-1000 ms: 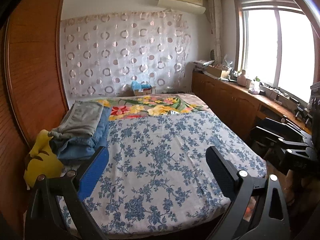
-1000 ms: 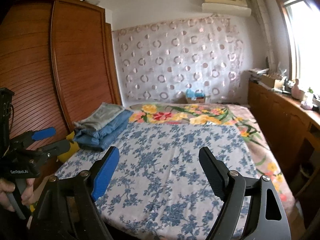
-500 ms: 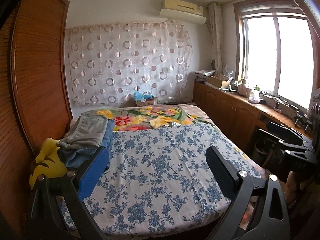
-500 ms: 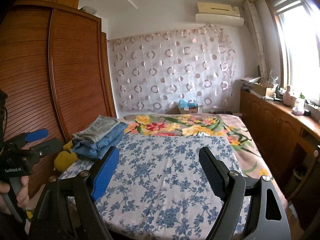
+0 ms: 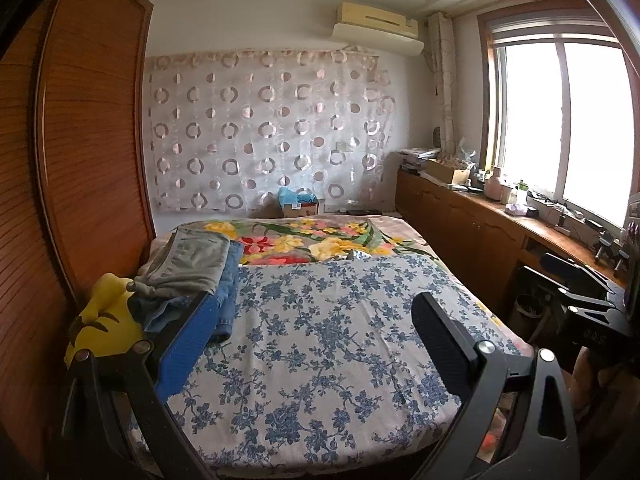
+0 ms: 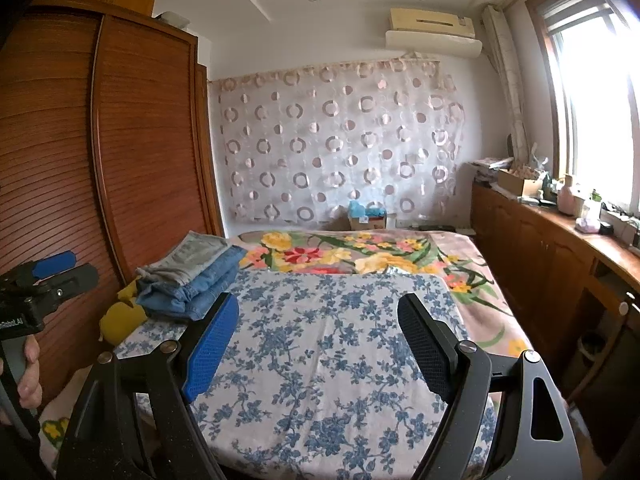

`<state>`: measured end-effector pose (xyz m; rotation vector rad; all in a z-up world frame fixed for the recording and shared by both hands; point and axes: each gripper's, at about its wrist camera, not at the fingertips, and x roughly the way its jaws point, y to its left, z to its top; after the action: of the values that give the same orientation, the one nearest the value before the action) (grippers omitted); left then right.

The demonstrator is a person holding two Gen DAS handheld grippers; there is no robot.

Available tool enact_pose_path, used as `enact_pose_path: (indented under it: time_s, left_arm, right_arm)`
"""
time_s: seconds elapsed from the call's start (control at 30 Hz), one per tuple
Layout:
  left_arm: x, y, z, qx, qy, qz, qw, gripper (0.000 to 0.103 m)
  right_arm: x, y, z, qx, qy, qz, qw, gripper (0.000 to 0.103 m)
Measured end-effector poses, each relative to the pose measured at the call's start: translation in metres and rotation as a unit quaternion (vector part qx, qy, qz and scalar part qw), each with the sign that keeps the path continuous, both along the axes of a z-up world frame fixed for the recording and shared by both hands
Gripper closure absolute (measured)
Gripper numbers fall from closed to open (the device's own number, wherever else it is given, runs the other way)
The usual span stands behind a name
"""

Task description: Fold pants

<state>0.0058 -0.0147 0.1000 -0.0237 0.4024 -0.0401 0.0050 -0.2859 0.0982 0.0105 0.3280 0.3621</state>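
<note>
Bed (image 5: pixel 320 340): perhaps two folded pants (image 5: pixel 192 268).

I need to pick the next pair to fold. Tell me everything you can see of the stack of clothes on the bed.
The stack of clothes sits at the left edge of the bed, beside the wooden wardrobe. It looks like folded pants: a grey pair lies on top of blue denim, with at least two denim layers showing at the folded edges. The pile rests partly on the blue-flowered sheet and lies against a yellow plush toy at its near end. Neither gripper touches it.
</note>
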Motion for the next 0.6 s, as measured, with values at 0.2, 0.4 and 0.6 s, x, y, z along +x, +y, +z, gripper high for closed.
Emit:
enact_pose_path:
  time_s: [0.2, 0.4, 0.6]
  left_arm:
    - [0.0001, 0.0007, -0.0014, 0.0, 0.002, 0.002, 1.0, 0.005]
    - [-0.0003, 0.0009, -0.0019, 0.0, 0.003, 0.002, 1.0, 0.005]
    - [-0.0008, 0.0004, -0.0026, 0.0, 0.004, 0.002, 1.0, 0.005]
  right_arm:
    - [0.0006, -0.0041, 0.002, 0.001, 0.0, 0.0, 1.0, 0.02]
    - [0.0004, -0.0058, 0.0025, -0.001, -0.001, 0.0, 1.0, 0.02]
    - [-0.0007, -0.0062, 0.002, 0.0, -0.001, 0.001, 1.0, 0.02]
